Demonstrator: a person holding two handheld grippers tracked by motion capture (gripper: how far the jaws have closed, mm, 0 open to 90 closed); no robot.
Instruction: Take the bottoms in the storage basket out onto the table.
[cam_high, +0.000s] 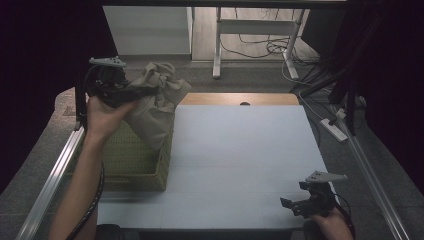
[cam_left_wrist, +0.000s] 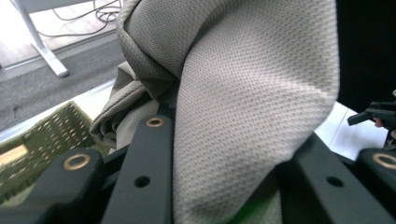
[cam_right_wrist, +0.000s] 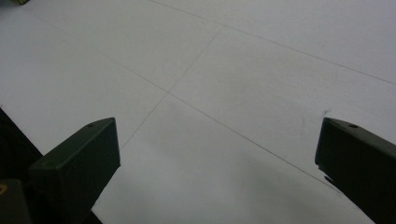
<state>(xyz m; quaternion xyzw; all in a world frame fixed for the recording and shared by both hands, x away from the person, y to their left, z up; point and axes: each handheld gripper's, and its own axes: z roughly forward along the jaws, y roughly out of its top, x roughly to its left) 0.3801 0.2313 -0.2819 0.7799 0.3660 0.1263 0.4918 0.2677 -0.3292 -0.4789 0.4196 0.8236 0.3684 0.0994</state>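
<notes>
At ten o'clock of the table, the left gripper holds a beige cloth clear above a woven basket, its jaws clamped on a thick fold of the fabric, seen close in the left gripper view. The step in hand looks like lifting the cloth out of the basket; the next move likely calls for carrying it toward three o'clock and lowering it onto the bare white surface without snagging the basket's rim. The cloth hangs bunched, its long axis running from a knotted top at twelve o'clock down to a loose hem at six. At five o'clock the right gripper rests idle, jaws wide apart over the table, holding nothing.
</notes>
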